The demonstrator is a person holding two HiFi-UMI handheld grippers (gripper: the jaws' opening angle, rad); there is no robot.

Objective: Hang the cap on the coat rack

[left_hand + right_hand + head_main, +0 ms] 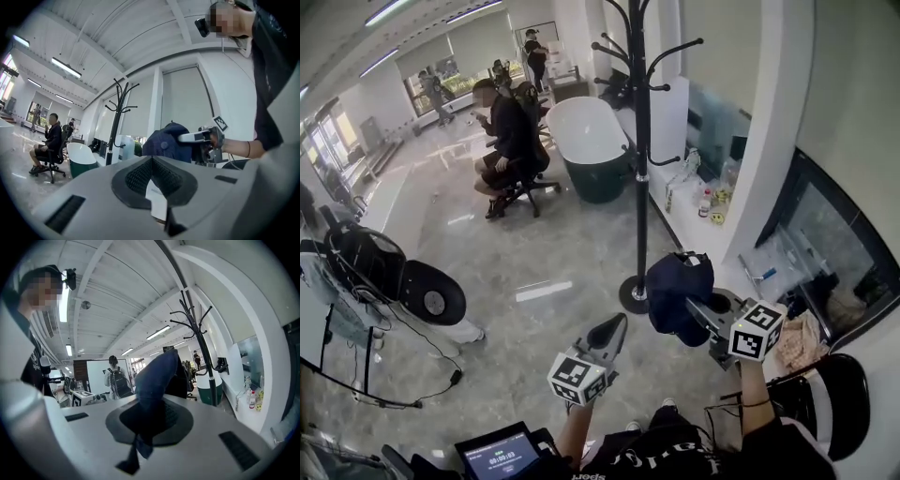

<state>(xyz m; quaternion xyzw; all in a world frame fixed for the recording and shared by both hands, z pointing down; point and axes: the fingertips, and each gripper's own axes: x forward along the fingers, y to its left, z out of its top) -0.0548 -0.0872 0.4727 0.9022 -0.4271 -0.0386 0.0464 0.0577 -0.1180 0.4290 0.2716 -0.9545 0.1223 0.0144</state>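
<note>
A tall black coat rack (pixel 639 141) with curved hooks stands on a round base on the tiled floor, just beyond my hands. My right gripper (pixel 694 306) is shut on a navy cap (pixel 679 292), held in the air beside the rack's lower pole. In the right gripper view the cap's fabric (pixel 154 380) fills the jaws and the coat rack (pixel 201 352) rises to the right. My left gripper (pixel 617 324) hangs lower left of the cap, shut, with nothing in it. The left gripper view shows the cap (pixel 164 143) and the coat rack (pixel 115 122) ahead.
A person sits on an office chair (pixel 508 141) behind the rack, next to a white tub (pixel 589 141). A low shelf with bottles (pixel 708 202) runs along the right wall. A black and white machine (pixel 403 281) stands at the left, and a dark chair (pixel 839 403) sits at the lower right.
</note>
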